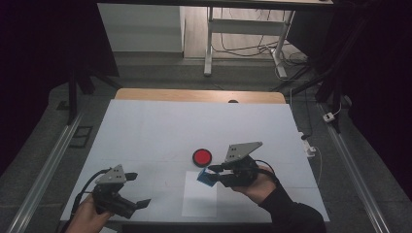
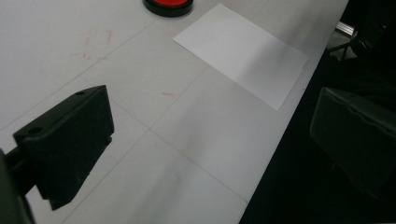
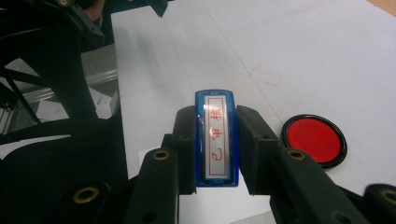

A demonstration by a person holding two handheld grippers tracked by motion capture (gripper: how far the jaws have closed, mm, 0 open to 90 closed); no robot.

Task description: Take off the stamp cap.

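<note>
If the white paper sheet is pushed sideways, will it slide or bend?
The white paper sheet looks thin and flat, so probably floppy and light. Lying on the smooth white table, it likely slides easily; nothing weighs it down.

Dim room, evenly lit white table (image 1: 145,131), soft shadows, slight blur in the close views.

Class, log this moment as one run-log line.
right tongs: shut on blue stamp | left tongs: open | red ink pad: beside paper sheet
</note>
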